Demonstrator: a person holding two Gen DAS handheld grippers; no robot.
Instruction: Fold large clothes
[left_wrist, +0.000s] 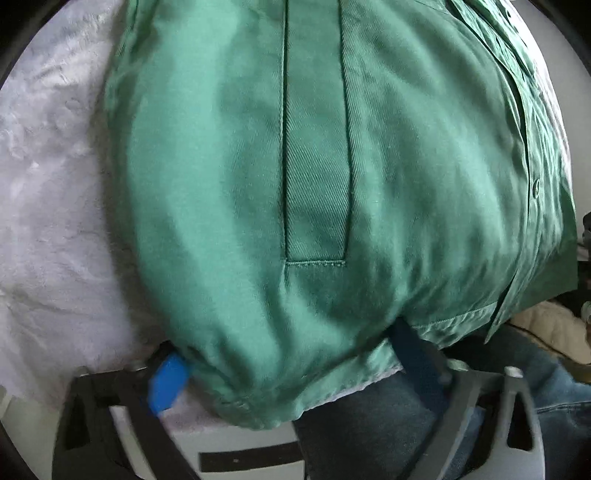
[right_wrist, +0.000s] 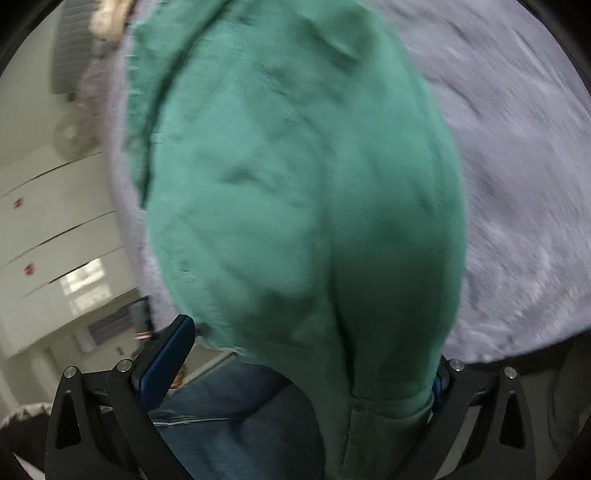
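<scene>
Green shirt (left_wrist: 314, 177) spread on a white fleecy blanket (left_wrist: 55, 221), its near hem at the blanket's near edge.

The left view shows a stitched box pleat and a buttoned placket at right; the left gripper (left_wrist: 291, 369) has spread fingers straddling the hem, not pressing it. The blurred right view shows creased cloth, jeans (right_wrist: 229, 417) and cupboards; whether the right gripper (right_wrist: 306, 373) grips, I cannot tell.

You see a green shirt (left_wrist: 314, 166), buttoned placket along one edge, lying rumpled on the white fleece (left_wrist: 48, 221), its hem overhanging the fleece's edge.
</scene>
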